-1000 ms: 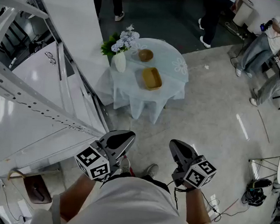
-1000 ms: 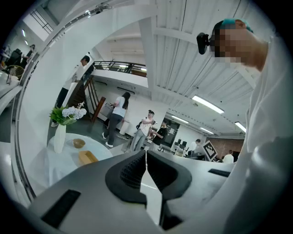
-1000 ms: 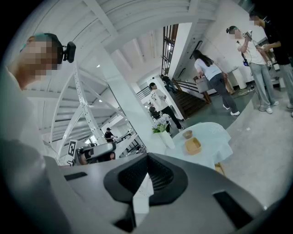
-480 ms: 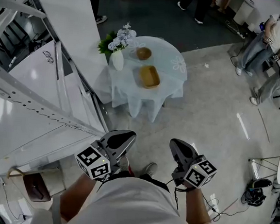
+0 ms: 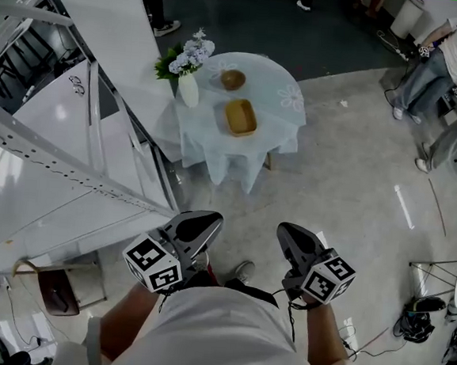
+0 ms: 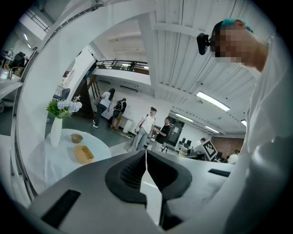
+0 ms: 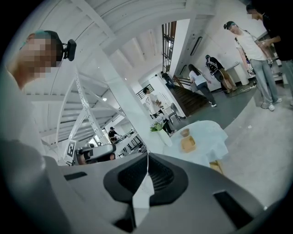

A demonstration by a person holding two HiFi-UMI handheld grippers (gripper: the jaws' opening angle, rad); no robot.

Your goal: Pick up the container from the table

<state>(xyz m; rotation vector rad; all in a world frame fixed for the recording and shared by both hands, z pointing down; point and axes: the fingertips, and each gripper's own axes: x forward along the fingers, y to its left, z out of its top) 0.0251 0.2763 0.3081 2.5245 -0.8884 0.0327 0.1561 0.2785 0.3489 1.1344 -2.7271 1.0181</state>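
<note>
Your left gripper (image 5: 199,227) is pressed together and empty, near your waist. The yellow container (image 5: 240,117) lies on the far round table (image 5: 292,112), just right of the vase (image 5: 188,91) and well apart from you. Your right gripper (image 5: 293,241) is pressed together too, so walk closer and spread one gripper's jaws before reaching.

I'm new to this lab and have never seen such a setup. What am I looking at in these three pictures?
No robot here: a person holds a two-jaw tool in each hand, the left hand-held gripper and the right hand-held gripper. The top-down picture comes from a camera on the person's head. The other two come from cameras riding on each gripper, looking along its jaws. Both pairs of jaws are closed on nothing. Ahead stands a round table carrying a yellow container, a brown bowl and a white vase of flowers.
</note>
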